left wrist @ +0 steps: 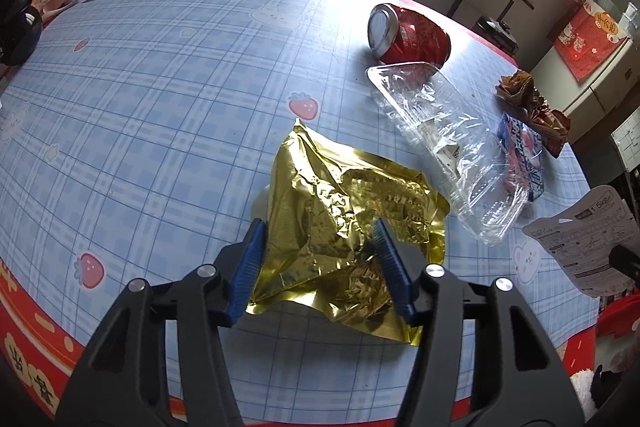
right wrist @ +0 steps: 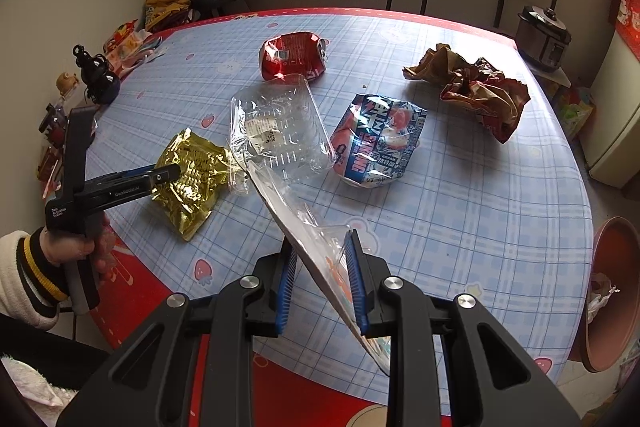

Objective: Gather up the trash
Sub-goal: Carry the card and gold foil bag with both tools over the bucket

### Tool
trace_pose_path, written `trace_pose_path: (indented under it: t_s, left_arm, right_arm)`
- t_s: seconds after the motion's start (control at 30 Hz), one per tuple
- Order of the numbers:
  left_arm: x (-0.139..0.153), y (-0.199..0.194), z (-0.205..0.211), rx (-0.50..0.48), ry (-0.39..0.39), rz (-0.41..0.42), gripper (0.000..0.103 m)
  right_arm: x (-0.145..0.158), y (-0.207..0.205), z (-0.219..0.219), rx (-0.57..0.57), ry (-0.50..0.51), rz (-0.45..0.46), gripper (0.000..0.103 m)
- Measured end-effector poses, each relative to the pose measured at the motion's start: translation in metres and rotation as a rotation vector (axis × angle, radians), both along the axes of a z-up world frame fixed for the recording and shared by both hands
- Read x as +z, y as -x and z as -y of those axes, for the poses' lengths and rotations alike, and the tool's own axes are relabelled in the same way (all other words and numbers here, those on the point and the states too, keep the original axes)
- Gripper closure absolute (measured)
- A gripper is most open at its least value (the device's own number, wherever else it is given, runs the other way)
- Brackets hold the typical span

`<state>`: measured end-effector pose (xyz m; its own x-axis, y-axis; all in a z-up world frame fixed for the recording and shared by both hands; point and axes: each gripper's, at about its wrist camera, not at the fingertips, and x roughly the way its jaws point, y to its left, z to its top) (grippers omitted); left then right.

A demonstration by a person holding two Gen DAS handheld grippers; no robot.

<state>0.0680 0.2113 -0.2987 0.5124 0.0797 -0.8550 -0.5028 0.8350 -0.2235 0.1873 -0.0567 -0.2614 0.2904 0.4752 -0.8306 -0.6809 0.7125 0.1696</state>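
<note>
Covering the round table is a blue plaid tablecloth with strawberry prints and a red border [left wrist: 160, 99], and the trash is lying spread across it. Serving as the landmark, a crumpled clear plastic tray [right wrist: 280, 131] is sitting near the middle of the cloth. A dented red soda can [right wrist: 294, 57] is lying on its side just behind the tray, touching its far edge. A blue-and-white printed snack bag [right wrist: 378, 143] is lying just right of the tray, and a crumpled brown-and-red paper wrapper [right wrist: 476, 87] is lying farther right, well apart from it. A crinkled gold foil pouch [left wrist: 344, 223] is lying just left of the tray. The left gripper [left wrist: 318, 239] is standing wide, its blue pads straddling the near part of the pouch without pinching it. The right gripper [right wrist: 320, 259] is standing narrow, holding a flat white printed card in a clear plastic sleeve [right wrist: 304, 223] tilted above the cloth, in front of the tray. A terracotta-coloured bin [right wrist: 608, 291] is standing beyond the table's right edge, far right of the tray.
</note>
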Motion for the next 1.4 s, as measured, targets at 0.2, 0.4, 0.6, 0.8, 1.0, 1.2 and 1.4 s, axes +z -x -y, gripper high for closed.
trace_pose_path:
  t_s: [0.2, 0.4, 0.6, 0.8, 1.0, 1.2, 1.4]
  left_arm:
    - [0.014, 0.024, -0.005, 0.013, 0.015, 0.030, 0.052]
    - [0.033, 0.044, -0.006, 0.044, 0.008, 0.064, 0.052]
    - [0.055, 0.048, 0.001, 0.044, -0.007, 0.103, 0.052]
    - [0.074, 0.037, 0.020, 0.012, -0.019, 0.136, 0.052]
    - [0.091, 0.017, 0.049, -0.042, -0.025, 0.164, 0.052]
    - [0.101, -0.009, 0.086, -0.098, -0.021, 0.184, 0.052]
    - [0.106, -0.039, 0.130, -0.164, -0.008, 0.192, 0.052]
  right_arm:
    - [0.004, -0.001, 0.008, -0.013, -0.021, -0.001, 0.078]
    - [0.009, -0.002, 0.010, -0.011, -0.043, 0.005, 0.078]
    - [0.015, -0.004, 0.016, -0.018, -0.065, 0.011, 0.078]
    - [0.021, -0.007, 0.037, -0.052, -0.086, 0.022, 0.078]
    - [0.022, -0.012, 0.072, -0.108, -0.097, 0.031, 0.078]
    - [0.022, -0.018, 0.115, -0.170, -0.104, 0.041, 0.078]
    - [0.019, -0.028, 0.165, -0.242, -0.107, 0.042, 0.078]
